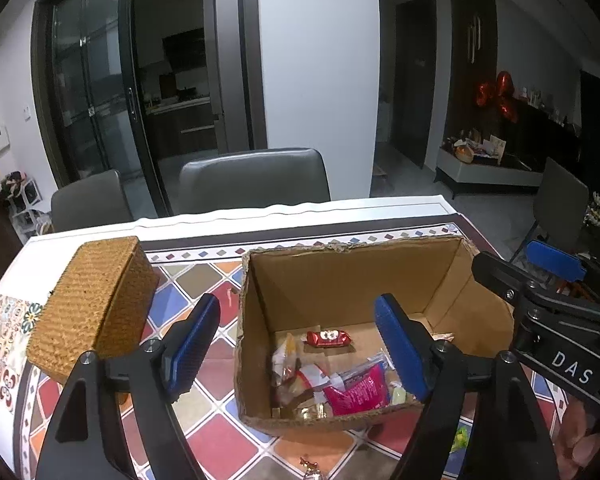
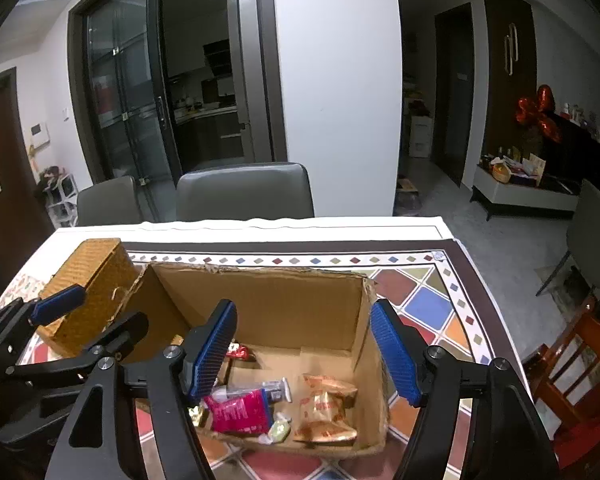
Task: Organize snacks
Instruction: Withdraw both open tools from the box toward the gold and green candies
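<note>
**Both tongs spread over the snack box**

I hold the left gripper (image 1: 300,344) and right gripper (image 2: 304,352) above the cardboard box (image 2: 260,300) on the patterned tablecloth (image 1: 204,432), each spread wide, pinching nothing. Snacks lie inside: a pink packet (image 2: 240,412), a red candy (image 1: 327,339), orange wrappers (image 2: 326,408). A wicker basket (image 1: 96,304) stands left of the box.

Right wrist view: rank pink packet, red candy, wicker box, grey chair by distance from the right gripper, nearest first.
From the right gripper:
1. Pink packet, in the cardboard box's near end, just under the left finger.
2. Red candy, deeper in the box, behind that finger.
3. Wicker box, on the table left of the cardboard box.
4. Grey chair, beyond the table's far edge.
</note>
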Demonstrator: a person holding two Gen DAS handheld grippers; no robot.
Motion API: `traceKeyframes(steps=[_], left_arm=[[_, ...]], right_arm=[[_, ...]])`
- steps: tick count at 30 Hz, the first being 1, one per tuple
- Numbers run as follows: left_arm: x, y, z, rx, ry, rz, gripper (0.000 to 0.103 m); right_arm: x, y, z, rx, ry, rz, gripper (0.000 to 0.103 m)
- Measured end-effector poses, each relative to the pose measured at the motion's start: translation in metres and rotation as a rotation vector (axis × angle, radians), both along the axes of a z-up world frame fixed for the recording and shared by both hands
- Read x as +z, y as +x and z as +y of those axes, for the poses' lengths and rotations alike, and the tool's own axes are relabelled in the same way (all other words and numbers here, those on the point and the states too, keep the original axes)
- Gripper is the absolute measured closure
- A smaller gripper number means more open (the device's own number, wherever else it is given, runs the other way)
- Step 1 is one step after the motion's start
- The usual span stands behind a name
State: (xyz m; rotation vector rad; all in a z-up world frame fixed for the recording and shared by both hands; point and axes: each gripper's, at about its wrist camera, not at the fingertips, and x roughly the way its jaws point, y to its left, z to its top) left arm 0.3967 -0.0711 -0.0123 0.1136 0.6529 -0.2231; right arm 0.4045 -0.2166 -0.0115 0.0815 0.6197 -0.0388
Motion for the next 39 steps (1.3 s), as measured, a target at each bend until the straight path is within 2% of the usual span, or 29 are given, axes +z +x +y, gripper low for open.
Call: traceKeyframes(steps=[6, 20, 31, 39], left_arm=[[0.015, -0.02, 0.003, 0.015, 0.004, -0.032, 0.013], [0.04, -0.067, 0.004, 0.018, 0.016, -0.07, 0.011], [0.039, -0.095, 0.004, 0.025, 0.014, -0.074, 0.011], [0.029, -0.11, 0.006, 0.031, 0.022, -0.058, 0.011]], right_arm=[[0.012, -0.018, -0.003, -0.022, -0.01, -0.019, 0.028], [0.034, -0.068, -0.01, -0.058, -0.031, -0.049, 0.025], [0.039, -0.099, -0.009, -0.066, -0.039, -0.058, 0.025], [0.032, -0.112, -0.007, -0.06, -0.044, -0.051, 0.025]])
